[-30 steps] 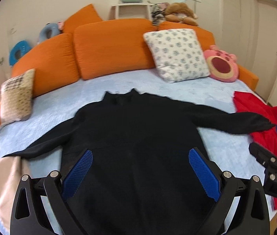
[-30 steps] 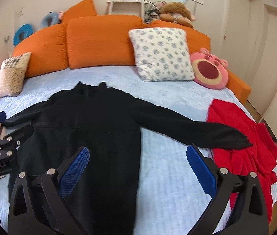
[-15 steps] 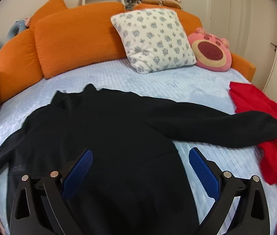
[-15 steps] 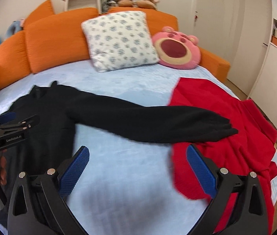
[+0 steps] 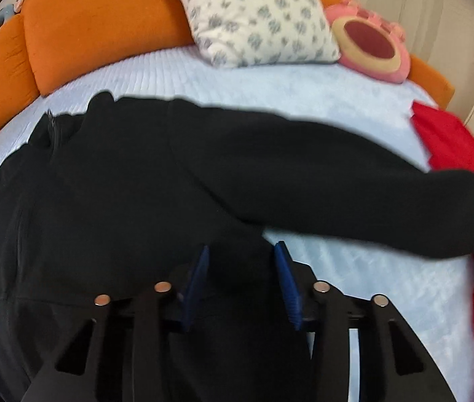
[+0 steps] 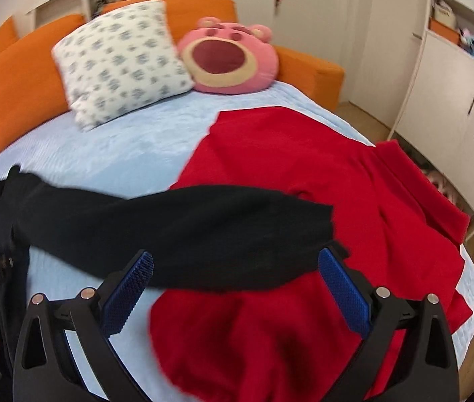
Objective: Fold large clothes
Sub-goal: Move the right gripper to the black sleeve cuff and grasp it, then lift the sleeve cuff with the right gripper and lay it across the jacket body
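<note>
A black long-sleeved top (image 5: 109, 187) lies flat on the light blue bed (image 5: 270, 87), one sleeve (image 5: 370, 181) stretched to the right. My left gripper (image 5: 242, 261) is low at the armpit, its blue pads half closed around a bunch of the black cloth, with a gap still between them. My right gripper (image 6: 235, 268) is wide open, just above the sleeve's cuff end (image 6: 237, 231), which lies over a red garment (image 6: 337, 201).
A white patterned pillow (image 5: 257, 16), a pink bear cushion (image 6: 230, 57) and orange backrest cushions (image 5: 96, 23) line the far side of the bed. White cupboards (image 6: 464, 100) stand at the right, beyond the bed's edge.
My left gripper dropped to the armpit and narrowed its jaws around the black cloth. My right gripper moved right and down over the sleeve cuff and stayed open.
</note>
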`<state>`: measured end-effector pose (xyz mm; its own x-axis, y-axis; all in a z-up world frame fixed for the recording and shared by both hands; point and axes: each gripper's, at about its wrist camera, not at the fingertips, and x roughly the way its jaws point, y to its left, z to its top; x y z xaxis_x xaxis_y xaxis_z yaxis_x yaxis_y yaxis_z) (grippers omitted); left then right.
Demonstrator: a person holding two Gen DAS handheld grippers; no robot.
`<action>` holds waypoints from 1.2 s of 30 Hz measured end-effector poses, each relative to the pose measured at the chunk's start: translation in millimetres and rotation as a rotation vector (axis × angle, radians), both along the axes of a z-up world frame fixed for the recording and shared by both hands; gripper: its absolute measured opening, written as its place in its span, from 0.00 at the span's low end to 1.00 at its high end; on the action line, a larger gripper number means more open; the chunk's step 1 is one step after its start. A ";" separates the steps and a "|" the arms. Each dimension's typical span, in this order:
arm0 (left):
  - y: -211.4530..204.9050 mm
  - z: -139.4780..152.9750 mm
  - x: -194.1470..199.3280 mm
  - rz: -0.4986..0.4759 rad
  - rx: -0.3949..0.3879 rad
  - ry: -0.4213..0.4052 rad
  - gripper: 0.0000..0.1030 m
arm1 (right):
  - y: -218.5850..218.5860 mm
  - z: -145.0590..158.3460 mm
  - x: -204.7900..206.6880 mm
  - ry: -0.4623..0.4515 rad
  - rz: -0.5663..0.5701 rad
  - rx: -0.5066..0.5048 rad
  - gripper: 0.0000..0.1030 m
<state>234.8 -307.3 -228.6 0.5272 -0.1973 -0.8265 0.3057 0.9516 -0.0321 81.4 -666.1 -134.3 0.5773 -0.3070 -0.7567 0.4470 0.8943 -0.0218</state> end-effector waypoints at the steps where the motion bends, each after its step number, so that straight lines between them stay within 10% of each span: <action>1: 0.4 -5.2 -0.4 0.003 -0.003 -0.008 0.42 | -9.2 1.5 1.0 0.000 -0.014 0.004 0.95; 14: -0.7 -8.2 -6.6 0.008 0.017 -0.037 0.49 | -88.5 -42.4 35.2 0.191 -0.090 0.334 0.84; 20: -2.2 -9.4 -5.4 0.002 0.025 -0.041 0.50 | -84.1 -51.9 38.6 0.193 -0.102 0.309 0.52; 24: -0.6 -8.6 -7.4 0.003 0.016 -0.056 0.47 | -68.1 -35.7 40.3 0.170 -0.058 0.255 0.13; 36: 5.0 -7.6 -6.8 -0.034 -0.018 -0.048 0.45 | 44.7 78.8 88.6 0.022 0.163 0.182 0.10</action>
